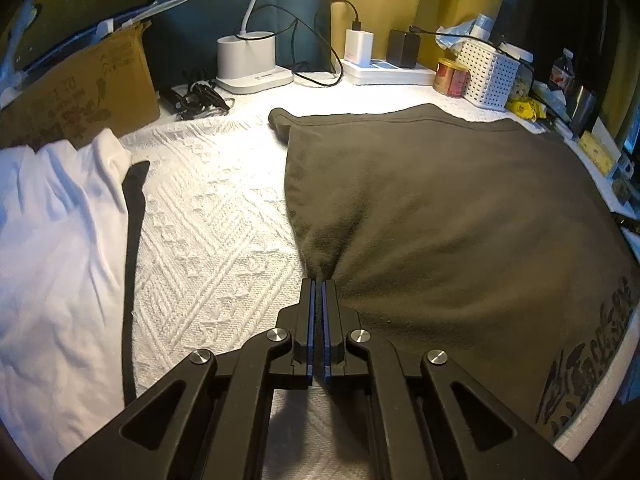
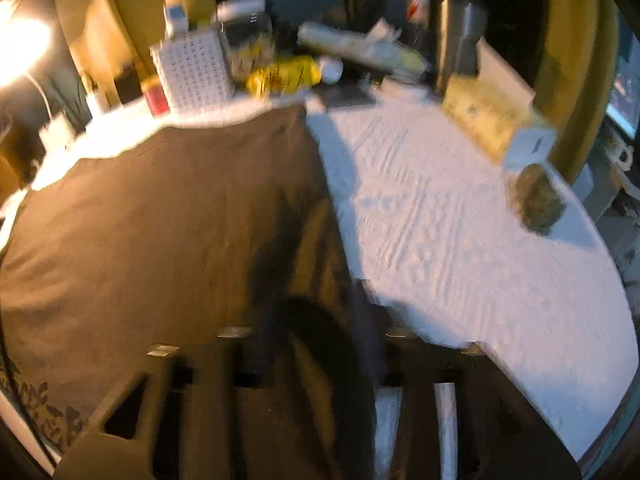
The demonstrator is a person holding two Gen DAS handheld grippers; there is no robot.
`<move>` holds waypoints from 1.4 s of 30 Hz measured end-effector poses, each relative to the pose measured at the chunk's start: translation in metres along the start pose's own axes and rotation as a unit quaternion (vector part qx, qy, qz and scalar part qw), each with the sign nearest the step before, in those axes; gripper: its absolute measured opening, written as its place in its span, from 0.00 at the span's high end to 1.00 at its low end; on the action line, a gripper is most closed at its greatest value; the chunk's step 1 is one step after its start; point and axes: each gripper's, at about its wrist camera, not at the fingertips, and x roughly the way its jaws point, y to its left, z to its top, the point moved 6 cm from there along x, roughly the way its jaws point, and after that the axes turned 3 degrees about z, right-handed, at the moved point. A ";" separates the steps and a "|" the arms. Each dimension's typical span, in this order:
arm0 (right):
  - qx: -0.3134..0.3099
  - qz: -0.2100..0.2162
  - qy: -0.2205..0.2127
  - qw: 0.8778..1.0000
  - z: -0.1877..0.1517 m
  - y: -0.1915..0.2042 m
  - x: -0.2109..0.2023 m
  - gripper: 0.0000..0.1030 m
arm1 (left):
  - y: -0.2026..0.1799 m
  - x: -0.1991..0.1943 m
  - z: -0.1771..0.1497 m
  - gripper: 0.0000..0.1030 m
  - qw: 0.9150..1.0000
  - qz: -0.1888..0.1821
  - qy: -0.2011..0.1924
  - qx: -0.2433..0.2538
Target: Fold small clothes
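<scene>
**Near hem pinched on the left, right side unclear**

The dark garment [image 1: 460, 208] lies spread flat on the desk [image 1: 208, 216], which is covered by a white textured cloth. Printed lettering shows at the garment's near right corner. A white garment [image 1: 56, 224] sits apart at far left.

Left tool [image 1: 319, 280]: clenched on the dark garment's near left edge, with fabric puckering into the pads.

Right tool [image 2: 316, 360]: frame badly blurred. Its fingers straddle the garment's right edge, over a dark fold. Whether the pads press the cloth I cannot tell.

Step in hand, as I judge it: secure both near corners, then carry them away toward the far hem.
- Confirm the right-hand grip before lifting.
- Raise both corners evenly and keep the edge taut.
- Keep clear of the white basket [image 1: 488, 74] and the cables behind.

Not readable:
- the near hem below both tools
- the layers under the fold
- the small dark object [image 2: 540, 200] on the right of the desk
</scene>
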 end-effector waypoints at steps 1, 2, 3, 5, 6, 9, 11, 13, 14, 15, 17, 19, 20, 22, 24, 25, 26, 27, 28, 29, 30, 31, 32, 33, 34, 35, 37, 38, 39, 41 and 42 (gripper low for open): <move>0.001 0.000 0.003 1.000 0.000 -0.001 0.001 0.93 | 0.001 0.000 0.000 0.97 1.000 -0.002 0.001 -0.005; 0.001 0.001 0.004 1.000 0.000 -0.002 0.001 0.94 | 0.002 0.000 0.001 0.97 1.000 -0.007 0.004 -0.012; 0.003 0.000 0.004 1.000 0.000 -0.003 0.001 0.95 | 0.003 0.000 0.001 0.97 1.000 -0.009 0.006 -0.017; 0.004 -0.003 0.002 1.000 0.000 -0.005 0.001 0.96 | 0.003 0.000 0.002 0.95 1.000 -0.012 0.009 -0.022; 0.003 -0.006 0.002 1.000 0.000 -0.005 0.001 0.96 | 0.004 0.000 0.003 0.95 1.000 -0.009 0.009 -0.021; 0.004 -0.016 -0.001 1.000 -0.001 -0.005 0.000 0.96 | 0.007 -0.004 0.007 0.95 1.000 -0.001 0.002 -0.020; 0.003 -0.022 -0.003 1.000 -0.002 -0.006 -0.001 0.96 | 0.009 -0.008 0.010 0.95 1.000 0.003 -0.007 -0.019; 0.007 -0.028 -0.004 1.000 -0.002 -0.008 -0.002 0.96 | 0.009 -0.012 0.012 0.95 1.000 0.001 -0.014 -0.019; 0.009 -0.029 -0.005 1.000 -0.002 -0.008 -0.002 0.96 | 0.008 -0.013 0.012 0.95 1.000 -0.001 -0.015 -0.020; 0.012 -0.031 -0.005 0.999 -0.003 -0.009 -0.003 0.95 | 0.006 -0.014 0.012 0.95 1.000 -0.005 -0.017 -0.020; 0.016 -0.038 -0.006 0.999 -0.003 -0.010 -0.005 0.96 | 0.001 -0.016 0.011 0.95 1.000 -0.016 -0.017 -0.018; 0.025 -0.042 -0.009 0.999 -0.005 -0.012 -0.010 0.96 | -0.005 -0.017 0.009 0.95 0.999 -0.027 -0.017 -0.018; 0.026 -0.045 -0.011 0.999 -0.005 -0.013 -0.013 0.96 | -0.007 -0.018 0.008 0.91 0.999 -0.030 -0.017 -0.017; 0.031 -0.051 -0.014 0.998 -0.007 -0.015 -0.019 0.95 | -0.013 -0.021 0.006 0.56 0.999 -0.039 -0.021 -0.017; 0.036 -0.052 -0.016 0.998 -0.011 -0.017 -0.026 0.92 | -0.017 -0.027 0.004 0.29 0.998 -0.051 -0.032 -0.024; 0.038 -0.051 -0.016 0.998 -0.012 -0.017 -0.029 0.85 | -0.019 -0.029 0.004 0.29 0.997 -0.057 -0.035 -0.026; 0.040 -0.054 -0.018 0.998 -0.014 -0.017 -0.033 0.80 | -0.021 -0.031 0.004 0.29 0.997 -0.062 -0.035 -0.026; 0.041 -0.055 -0.021 0.997 -0.016 -0.018 -0.037 0.68 | -0.023 -0.033 0.003 0.29 0.997 -0.064 -0.038 -0.024; 0.042 -0.056 -0.024 0.997 -0.018 -0.017 -0.041 0.61 | -0.025 -0.035 0.002 0.29 0.997 -0.065 -0.040 -0.022; 0.044 -0.055 -0.026 0.997 -0.020 -0.017 -0.044 0.61 | -0.026 -0.037 0.002 0.29 0.997 -0.067 -0.041 -0.022; 0.045 -0.055 -0.029 0.997 -0.023 -0.017 -0.049 0.61 | -0.028 -0.039 0.001 0.29 0.996 -0.069 -0.043 -0.021; 0.046 -0.055 -0.029 0.997 -0.024 -0.017 -0.051 0.61 | -0.030 -0.041 0.001 0.29 0.996 -0.071 -0.045 -0.020; 0.047 -0.054 -0.030 0.997 -0.026 -0.016 -0.054 0.61 | -0.031 -0.044 0.000 0.29 0.996 -0.073 -0.047 -0.019; 0.048 -0.053 -0.032 0.997 -0.029 -0.016 -0.058 0.61 | -0.033 -0.047 0.000 0.29 0.996 -0.076 -0.050 -0.018; 0.049 -0.053 -0.033 0.997 -0.031 -0.015 -0.061 0.61 | -0.035 -0.051 -0.001 0.29 0.995 -0.078 -0.053 -0.016; 0.049 -0.052 -0.033 0.997 -0.033 -0.015 -0.063 0.61 | -0.036 -0.053 -0.002 0.29 0.995 -0.080 -0.055 -0.015; 0.050 -0.048 -0.033 0.997 -0.037 -0.013 -0.068 0.57 | -0.039 -0.060 -0.004 0.29 0.995 -0.084 -0.061 -0.013; 0.051 -0.045 -0.033 0.997 -0.040 -0.012 -0.071 0.50 | -0.040 -0.062 -0.005 0.29 0.994 -0.085 -0.063 -0.013; 0.052 -0.040 -0.033 0.997 -0.043 -0.010 -0.074 0.32 | -0.041 -0.064 -0.006 0.29 0.994 -0.086 -0.064 -0.013; 0.055 -0.029 -0.033 0.997 -0.048 -0.007 -0.078 0.20 | -0.042 -0.067 -0.010 0.29 0.994 -0.086 -0.066 -0.012; 0.057 -0.025 -0.033 0.998 -0.052 -0.005 -0.082 0.20 | -0.043 -0.068 -0.012 0.29 0.994 -0.087 -0.065 -0.012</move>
